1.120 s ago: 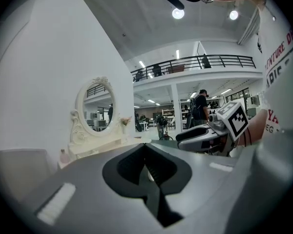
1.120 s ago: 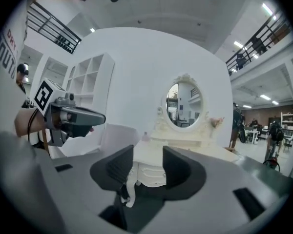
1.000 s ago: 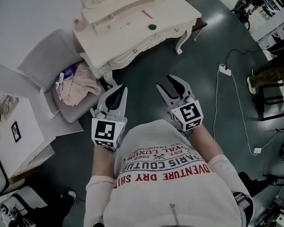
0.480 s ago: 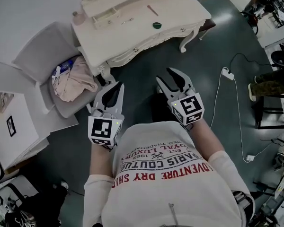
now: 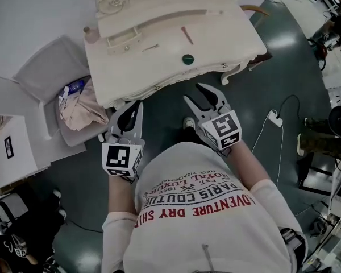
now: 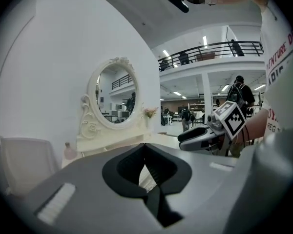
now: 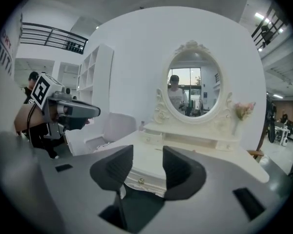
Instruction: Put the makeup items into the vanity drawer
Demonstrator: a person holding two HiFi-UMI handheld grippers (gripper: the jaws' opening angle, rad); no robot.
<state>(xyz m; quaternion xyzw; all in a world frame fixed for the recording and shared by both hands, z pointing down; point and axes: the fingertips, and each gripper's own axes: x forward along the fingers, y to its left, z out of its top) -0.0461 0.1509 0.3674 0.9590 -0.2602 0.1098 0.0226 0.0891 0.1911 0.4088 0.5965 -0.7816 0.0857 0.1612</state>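
Green round pot [image 5: 187, 58] and pink stick [image 5: 187, 35] lying apart on the cream vanity worktop [image 5: 221, 38], drawer [image 7: 149, 178] below shut, left gripper [image 5: 133, 106] closed on nothing, right gripper [image 5: 194, 92] open and empty, both held near the worktop's front edge

Soft, even overhead light fills the head view. The cream desk [image 5: 176, 44] is the brightest area, nearly washed out, while the dark floor [image 5: 273, 56] carries a pale sheen and only faint shadows. Straight lines bow toward the edges. Both gripper views are round fisheye pictures with black corners. The left tongs [image 6: 145, 147] and right tongs [image 7: 147, 152] look soft and blurred up close. Ceiling strips [image 6: 205, 40] glare white.
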